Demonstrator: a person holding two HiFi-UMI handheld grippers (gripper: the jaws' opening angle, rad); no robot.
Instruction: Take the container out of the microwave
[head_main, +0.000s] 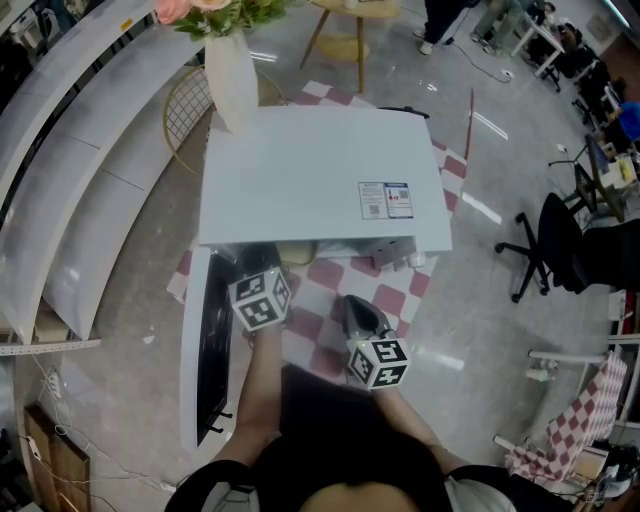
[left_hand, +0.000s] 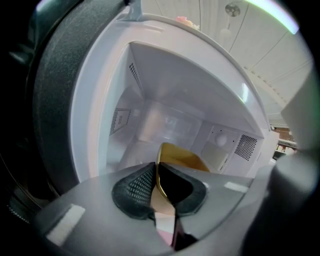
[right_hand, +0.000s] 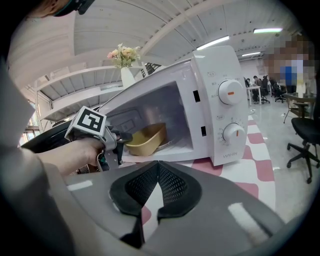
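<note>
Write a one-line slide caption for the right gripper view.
Left gripper clamps the rim of the yellow container inside the open white microwave.

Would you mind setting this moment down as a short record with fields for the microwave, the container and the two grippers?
microwave: white, standing on a pink-and-white checked cloth
door: swung wide open
container: yellow, inside the cavity
left gripper: reached into the cavity, fingers closed on the container's rim
right gripper: in front of the microwave, fingers together, nothing between them
task status: container gripped, not yet out
</note>
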